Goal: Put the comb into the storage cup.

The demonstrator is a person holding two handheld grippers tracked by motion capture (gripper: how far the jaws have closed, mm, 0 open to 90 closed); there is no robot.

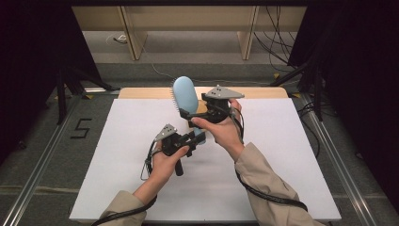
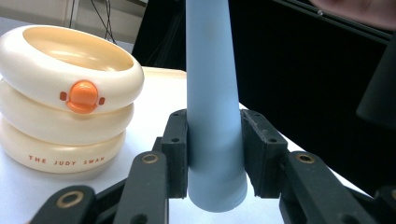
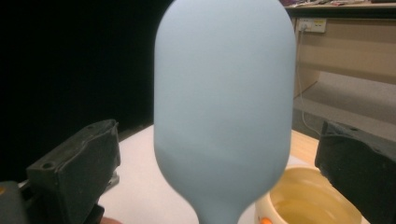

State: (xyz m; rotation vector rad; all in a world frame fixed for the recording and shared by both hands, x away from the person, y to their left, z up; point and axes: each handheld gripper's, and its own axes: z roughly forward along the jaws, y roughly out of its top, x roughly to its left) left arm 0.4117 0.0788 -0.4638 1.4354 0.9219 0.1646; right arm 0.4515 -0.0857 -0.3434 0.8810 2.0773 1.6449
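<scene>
- A white board [image 1: 282,155] is laid over the table and carries the work; a strip of bare wood is left showing along its far edge.
- A light blue hairbrush [image 1: 184,94] is held upright above the middle of the board, towards the far edge, with its oval head uppermost and its bristles seen along the left side in the high view.
- A cream, three-ringed holder [image 2: 65,98] marked "THE JUDY SWAN", with an orange button on its top ring, is seen standing on the board in the left gripper view, left of the brush handle; its open rim is also caught low in the right gripper view.
- The left gripper [image 1: 194,140] is clenched on the lower end of the brush handle, whose sides are pressed by both pads in the left gripper view.
- The right gripper [image 1: 187,114] is released: its jaws are spread wide on either side of the brush head, clear of it, in the right gripper view.
</scene>
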